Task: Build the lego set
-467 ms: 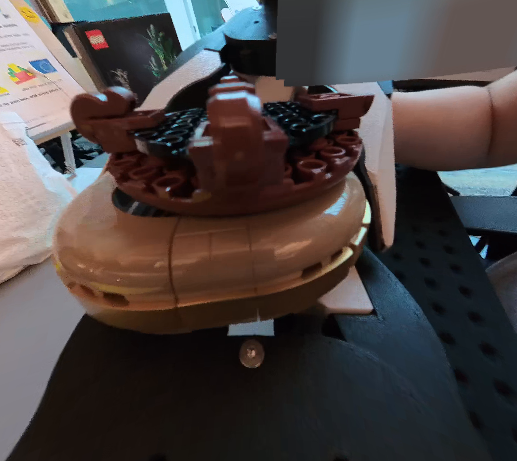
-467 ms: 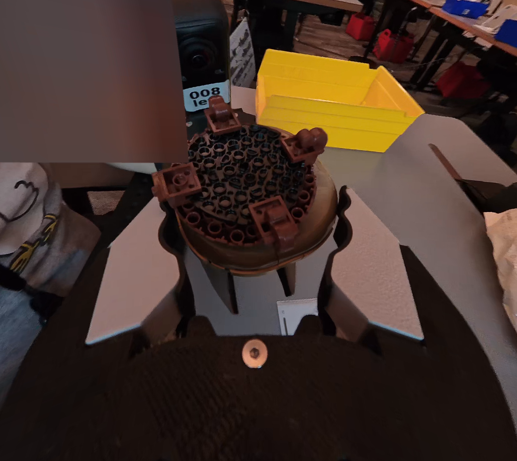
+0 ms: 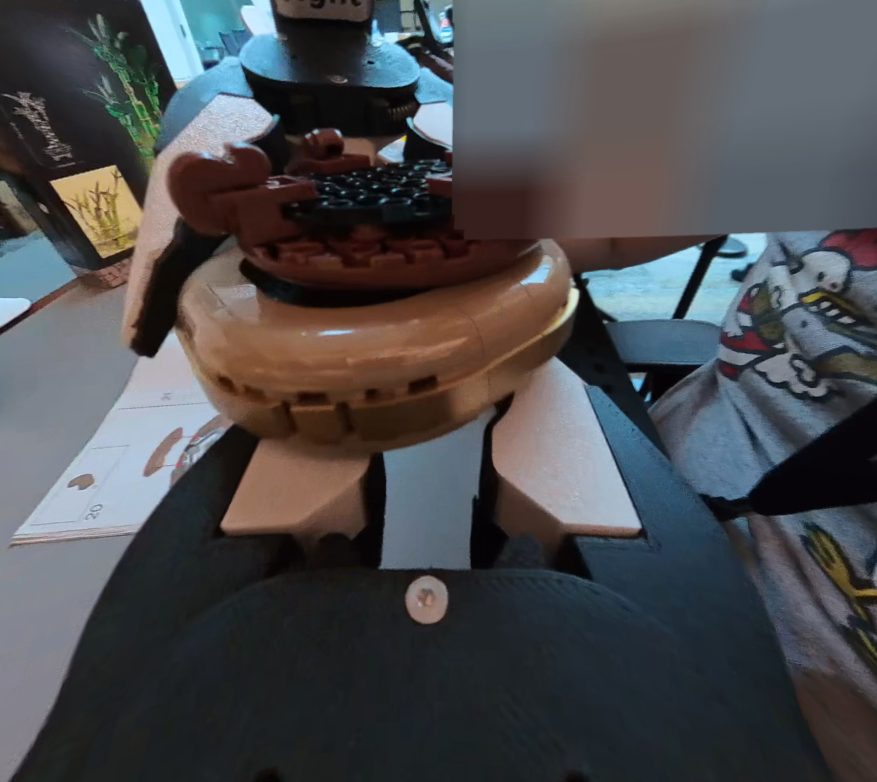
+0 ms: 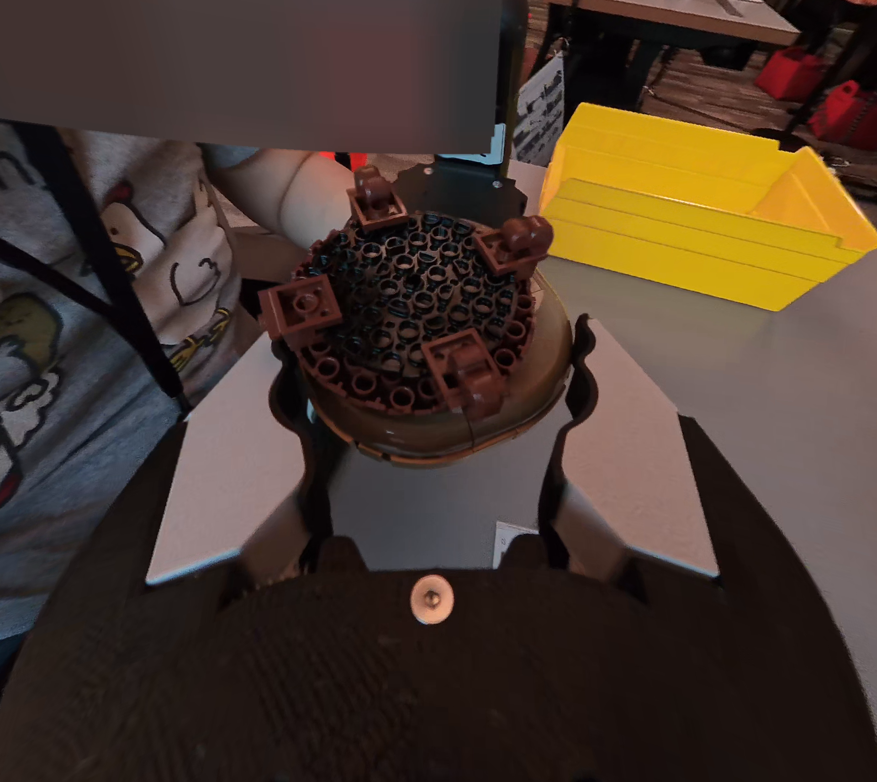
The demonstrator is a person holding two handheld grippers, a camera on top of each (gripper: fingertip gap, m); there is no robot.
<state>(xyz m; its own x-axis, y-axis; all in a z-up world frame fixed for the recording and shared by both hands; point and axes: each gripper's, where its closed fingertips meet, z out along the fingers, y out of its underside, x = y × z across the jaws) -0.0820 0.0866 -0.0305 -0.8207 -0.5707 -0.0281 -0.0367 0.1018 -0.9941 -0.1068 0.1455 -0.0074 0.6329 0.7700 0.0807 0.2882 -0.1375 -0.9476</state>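
**A:** Two views, so take the left wrist one first. What has the left gripper [image 3: 427,436] got?

**B:** The round lego model [image 3: 375,332], upside down. Its fingers are drawn in narrow under the tan ring, one pad each side of the darker tan base, and the model sits tilted on them, clear of the grey table [image 3: 52,379]. An open instruction booklet [image 3: 118,450] lies on the table to the left, with the set's box [image 3: 71,118] standing behind it.

**B:** The other gripper reaches in from the far side, one pale finger [image 3: 190,208] against the model's left flank.

**A:** And the right wrist view?

**B:** The right gripper [image 4: 434,379] straddles the model [image 4: 413,308] with its fingers spread wide. The left finger looks to touch the brown plate's edge; the right one stands just off the tan ring. I think it is only bracketing, though the contact is hard to read. Four brown clip bricks [image 4: 467,372] stand around the black studded disc. A yellow bin [image 4: 688,232] sits behind on the table.

**A:** How will it handle?

**B:** Light and stiff, I'd judge, but press-fitted. The glossy tan ring looks slippery, and the clip bricks could pop off if squeezed. Hold by the ring's flanks or the base, not the clips
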